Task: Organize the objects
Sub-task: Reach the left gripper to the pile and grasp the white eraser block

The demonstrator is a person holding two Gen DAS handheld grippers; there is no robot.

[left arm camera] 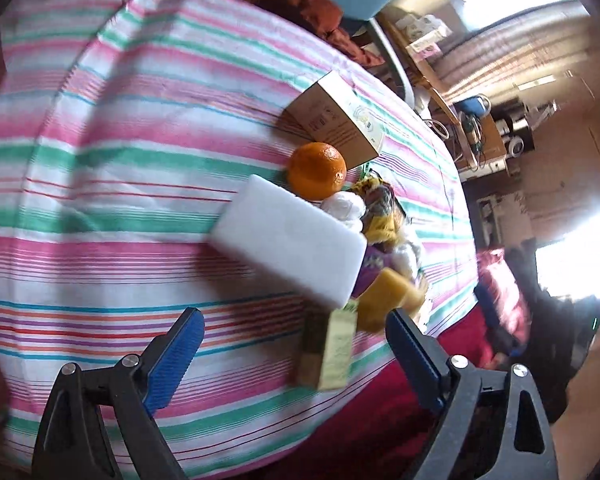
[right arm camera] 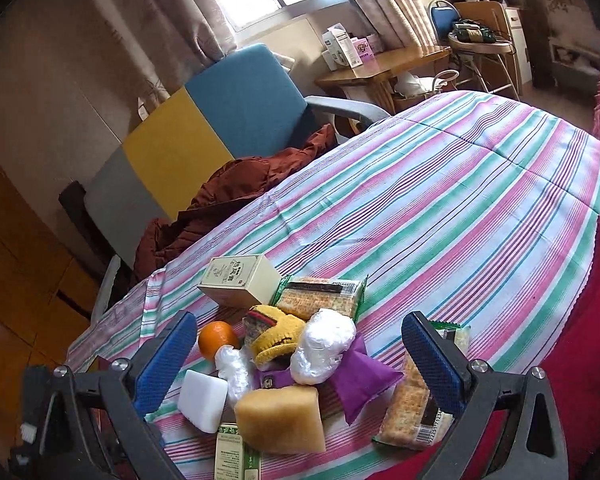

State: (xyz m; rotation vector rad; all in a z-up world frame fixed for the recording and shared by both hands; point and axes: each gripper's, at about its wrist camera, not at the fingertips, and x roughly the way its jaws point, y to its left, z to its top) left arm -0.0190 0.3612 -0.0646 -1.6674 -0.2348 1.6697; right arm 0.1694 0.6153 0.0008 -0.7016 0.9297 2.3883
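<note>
Left gripper (left arm camera: 294,330) spread wide, empty, above striped cloth (left arm camera: 100,160); white block (left arm camera: 292,240) at twelve, orange (left arm camera: 317,171) beyond. Right gripper (right arm camera: 300,346) likewise agape (nothing held), over yellow sponge (right arm camera: 280,420), cracker pack (right arm camera: 414,404) at three.

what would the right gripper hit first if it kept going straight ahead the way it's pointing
Most likely the tan sponge, which lies lowest and nearest between the open right gripper fingers. Just behind it sits a white plastic-wrapped bundle. Depth is hard to judge in the fisheye view.
</note>
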